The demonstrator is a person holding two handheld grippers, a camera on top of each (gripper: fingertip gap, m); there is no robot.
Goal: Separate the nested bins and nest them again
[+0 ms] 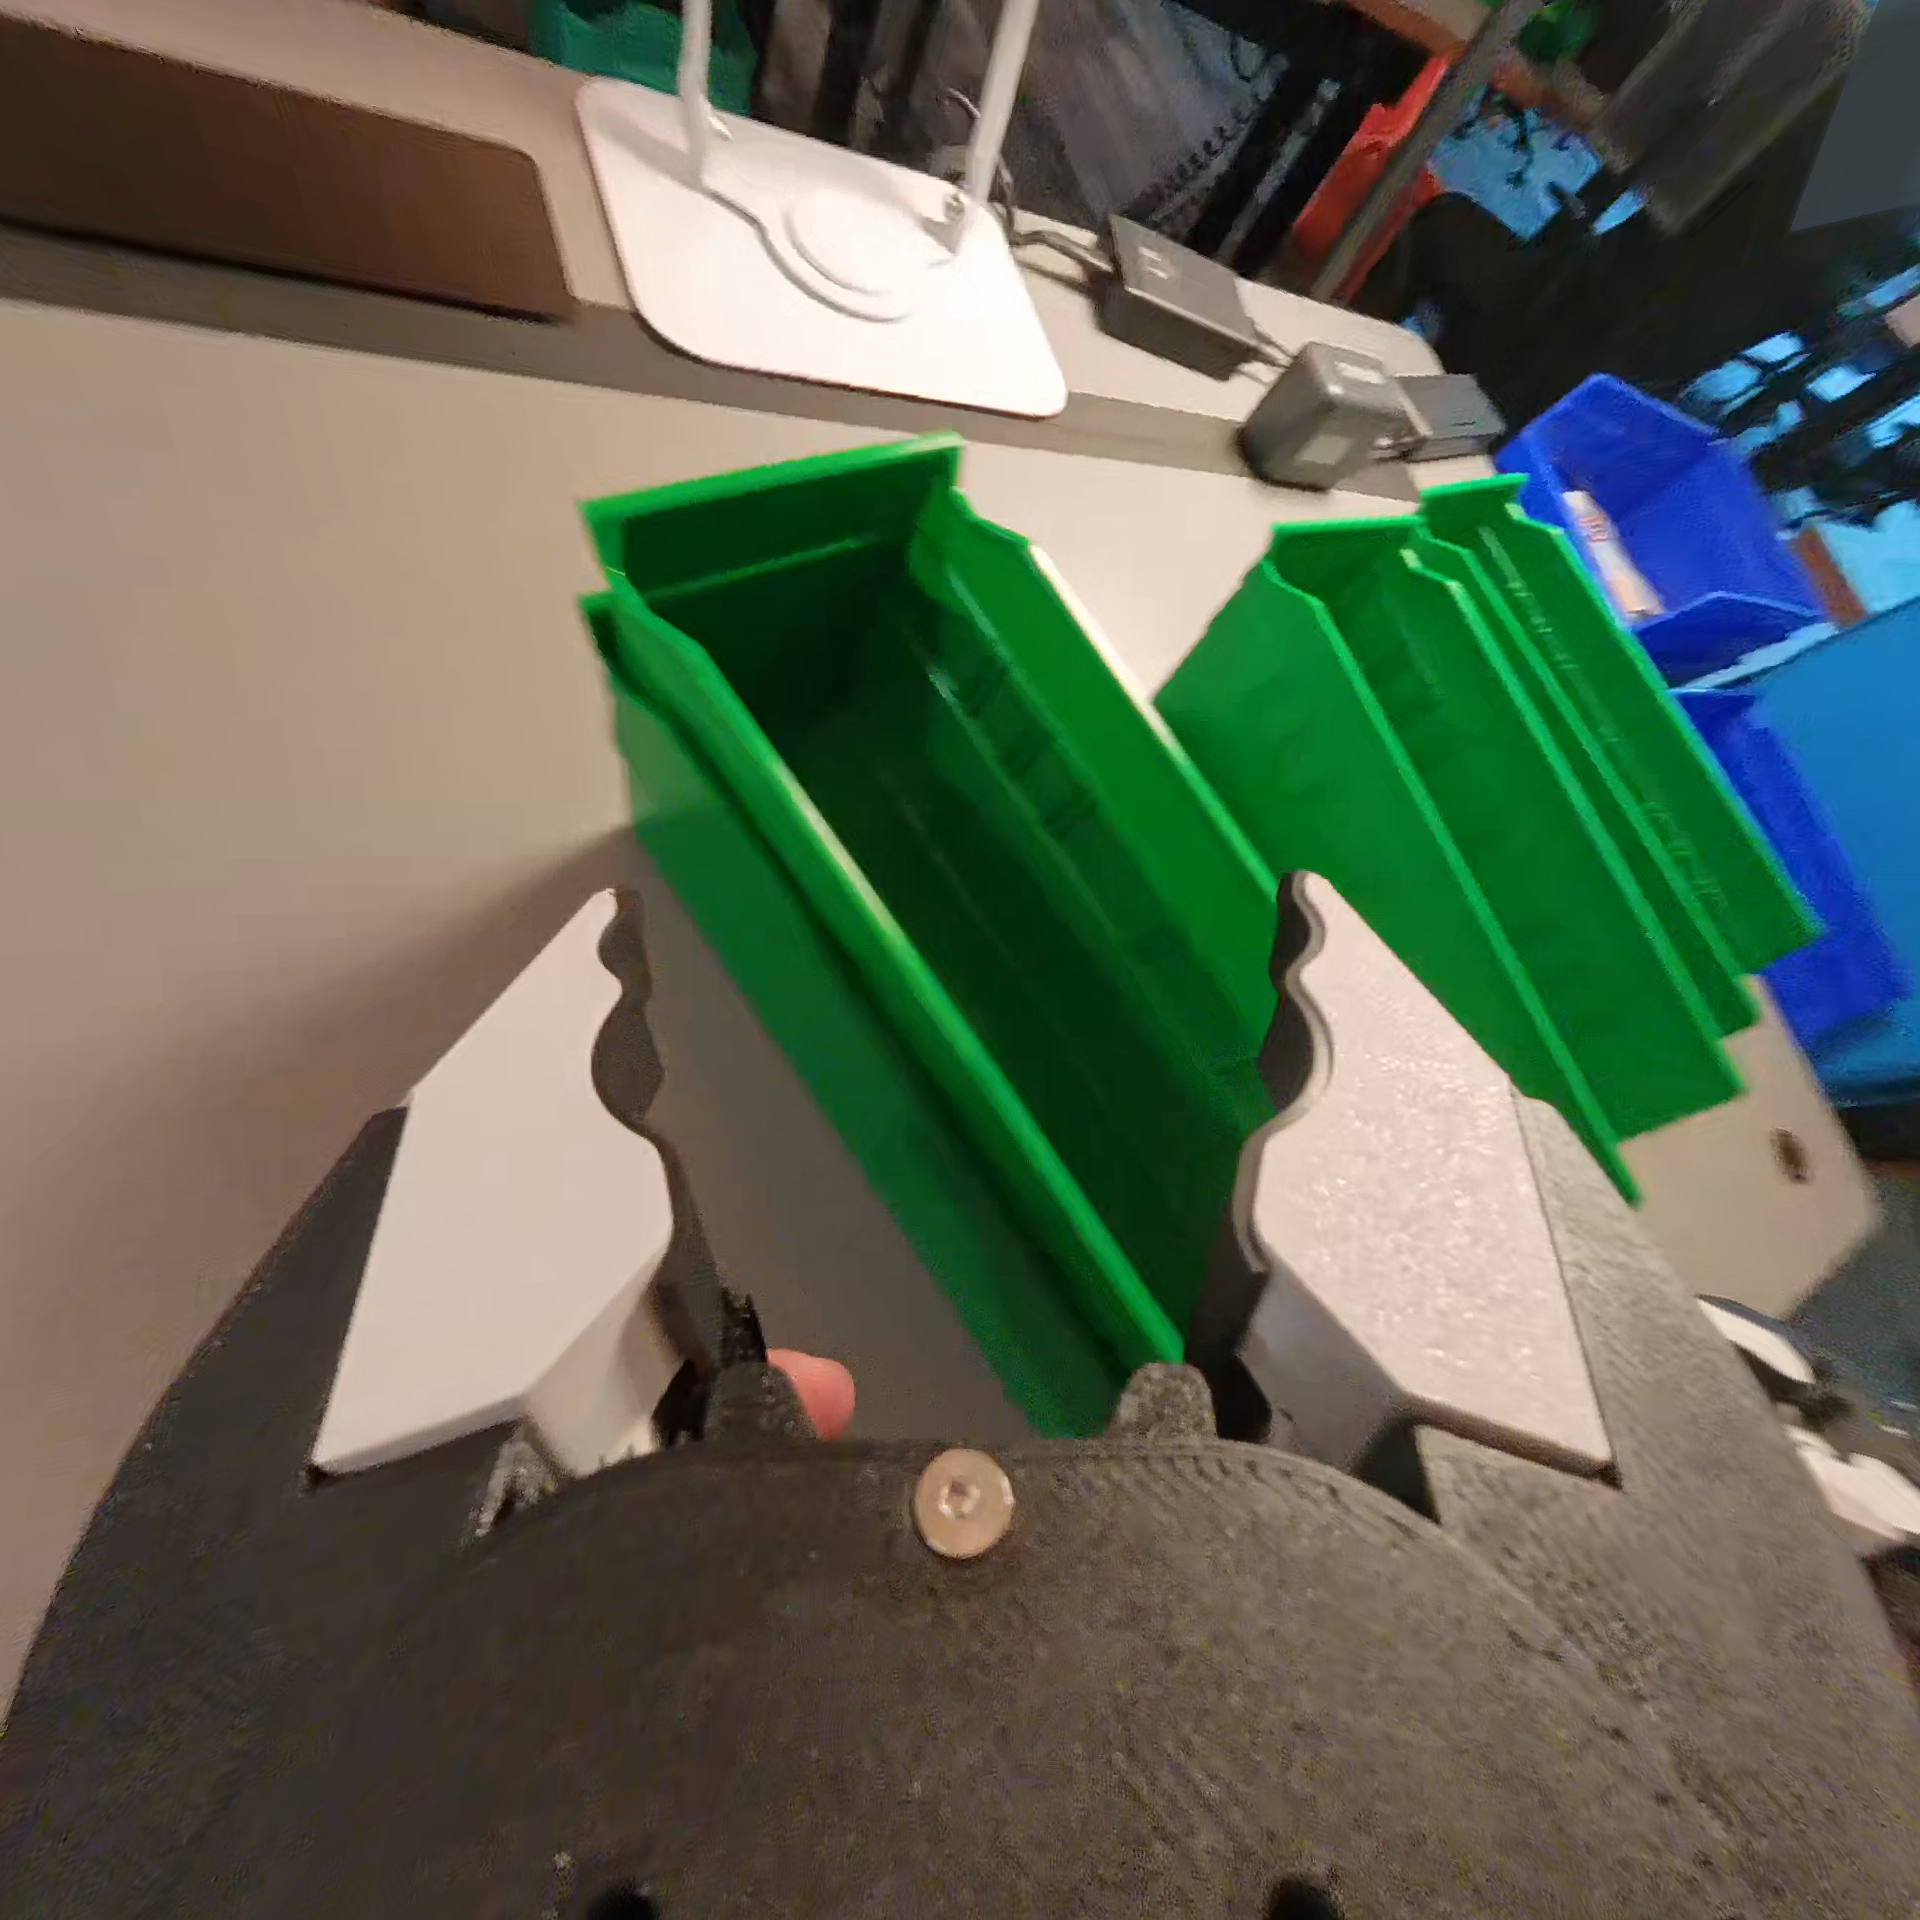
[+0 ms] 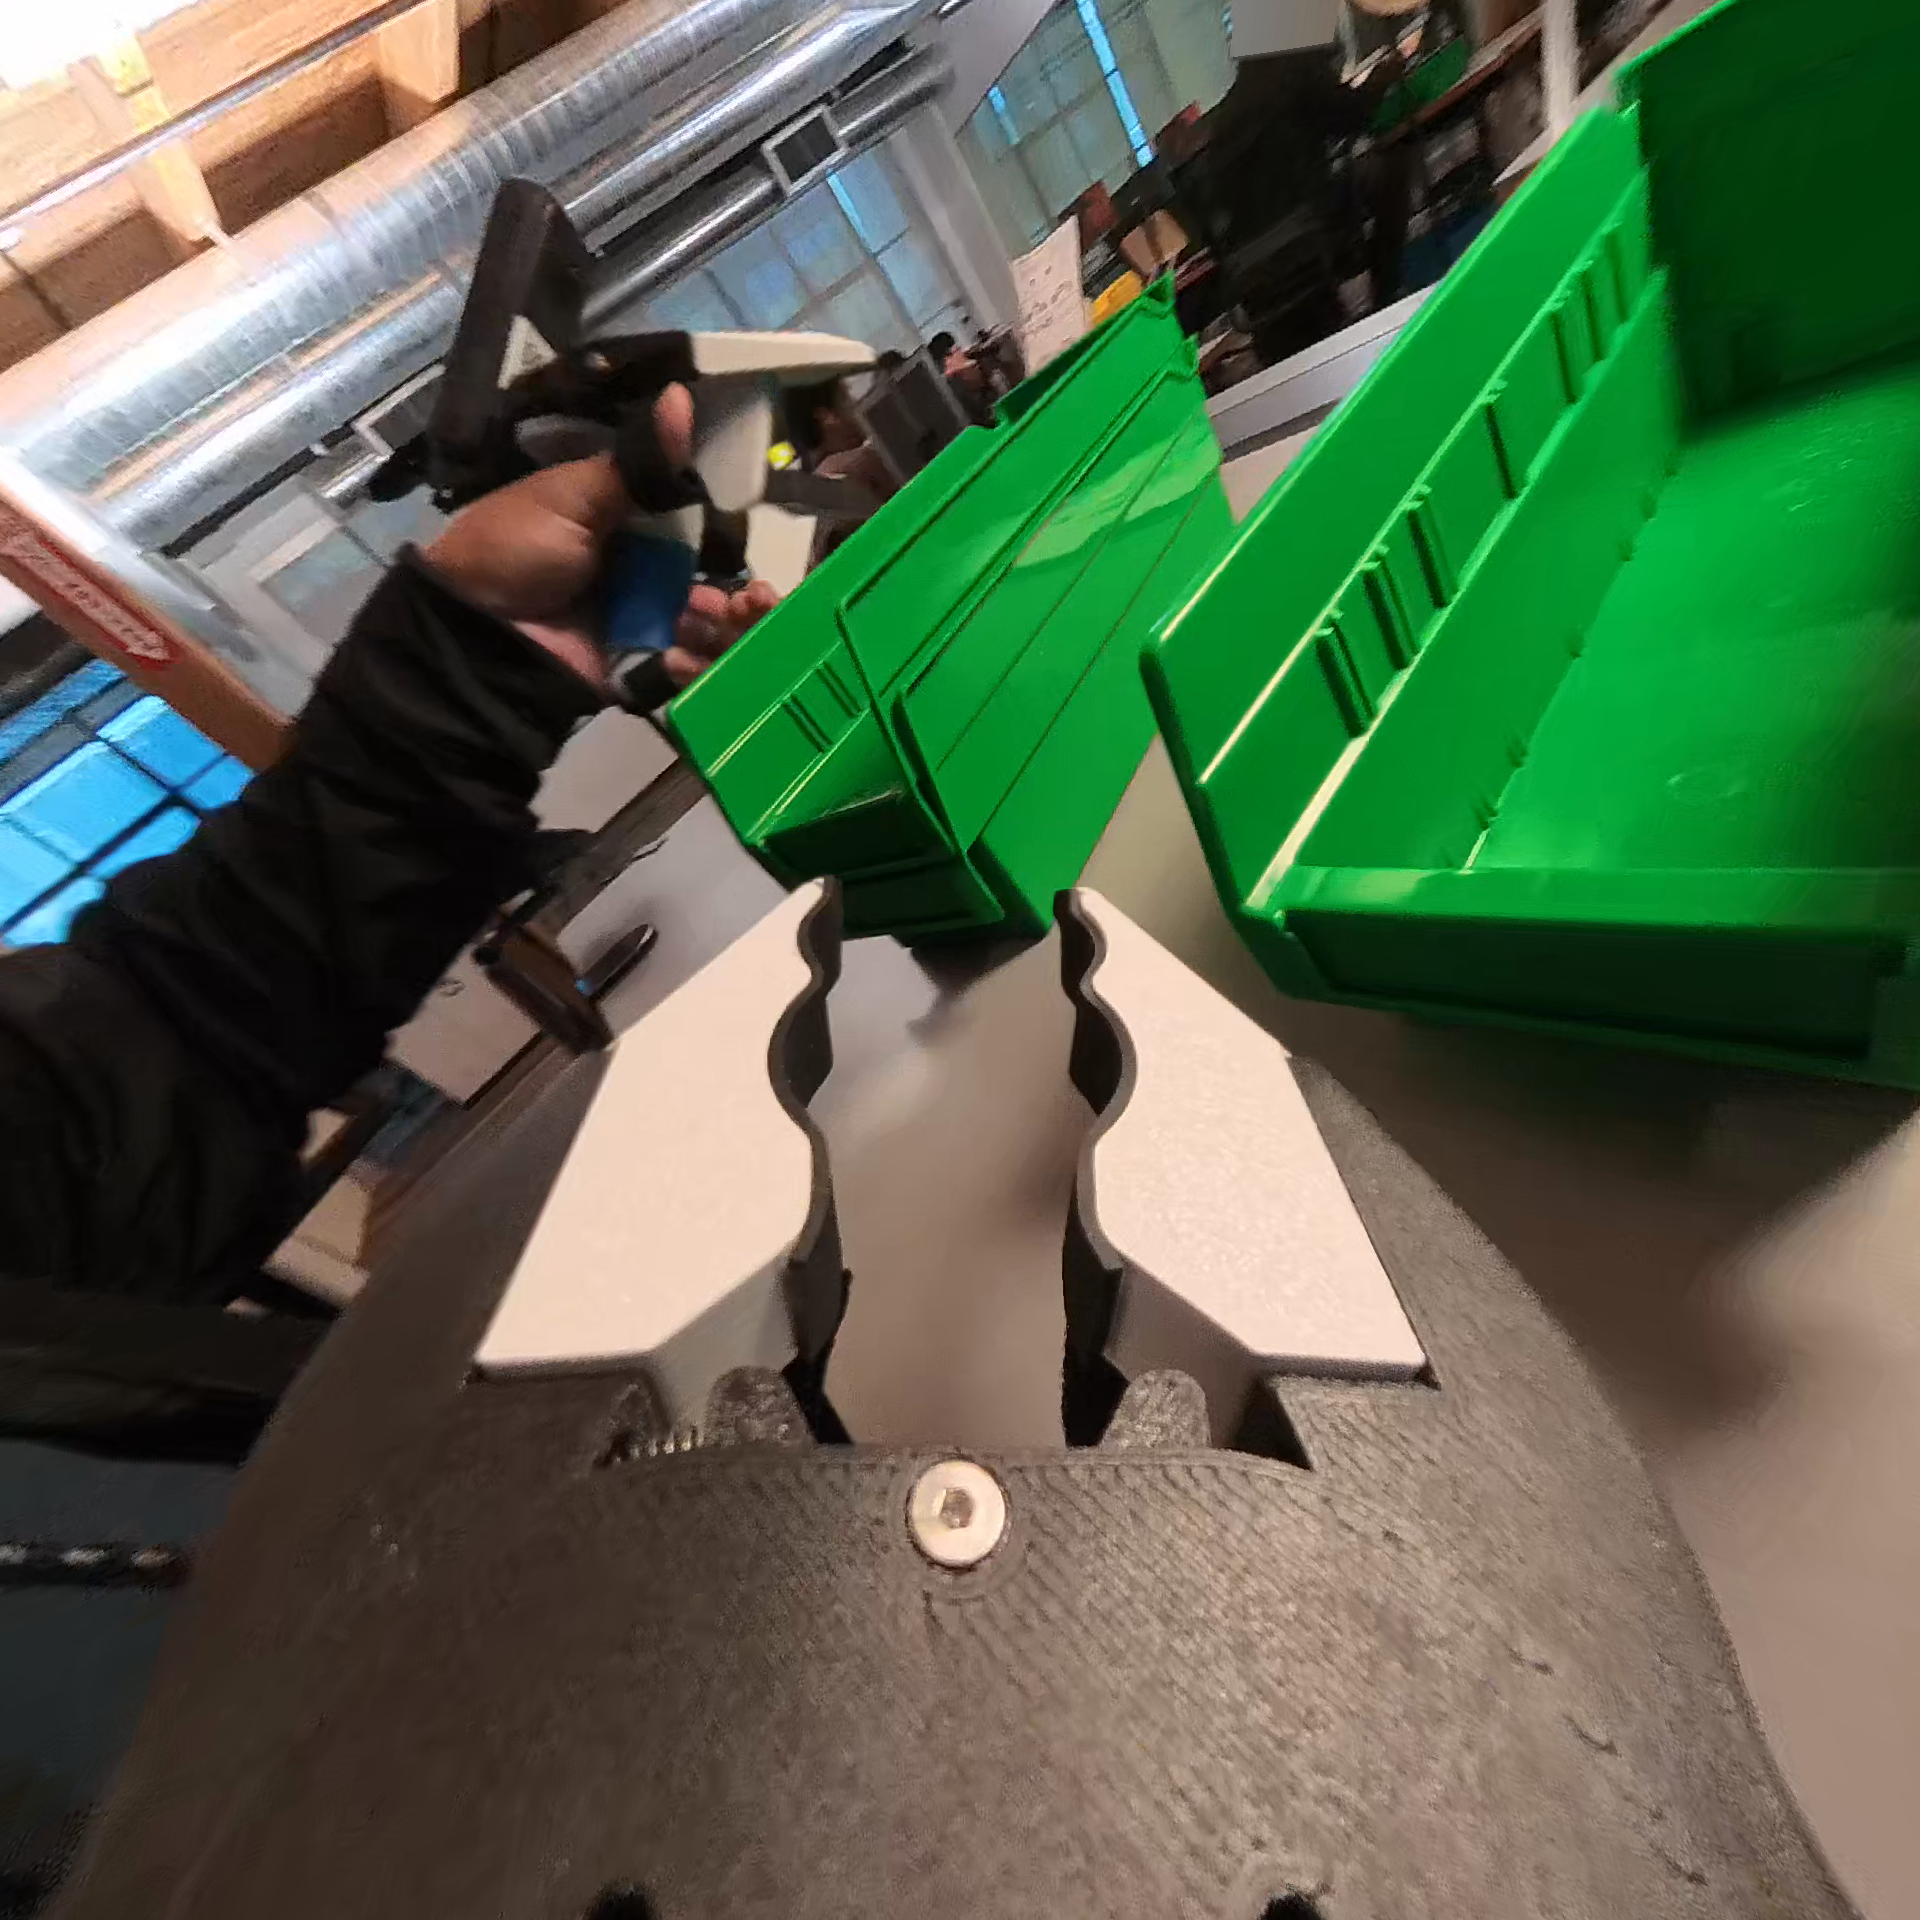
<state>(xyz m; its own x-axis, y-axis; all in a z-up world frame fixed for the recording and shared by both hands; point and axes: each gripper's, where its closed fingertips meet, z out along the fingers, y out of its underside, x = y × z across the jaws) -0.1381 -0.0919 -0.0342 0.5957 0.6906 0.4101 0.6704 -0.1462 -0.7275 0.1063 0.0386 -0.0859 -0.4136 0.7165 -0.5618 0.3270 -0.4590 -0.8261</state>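
Two green bins nested one in the other (image 1: 727, 935) lie on the grey table (image 1: 260, 727). My left gripper (image 1: 961, 894) is wide open around their near end. Its left pad (image 1: 623, 997) stands clear of the outer wall, and its right pad (image 1: 1294, 987) is beside the right wall. The same nested bins show in the right wrist view (image 2: 1018, 623), with the left gripper (image 2: 727, 416) and the hand holding it behind them. My right gripper (image 2: 951, 904) is open and empty just short of the nested bins' end. Another green bin (image 2: 1662, 675) lies apart to the right, and it also shows in the left wrist view (image 1: 1455, 831).
A white lamp base (image 1: 821, 260) and a brown board (image 1: 260, 187) sit at the table's back. Grey power adapters (image 1: 1320, 426) lie behind the bins. Blue bins (image 1: 1683, 540) stand at the right edge. A black sleeve (image 2: 260, 883) reaches in from the left.
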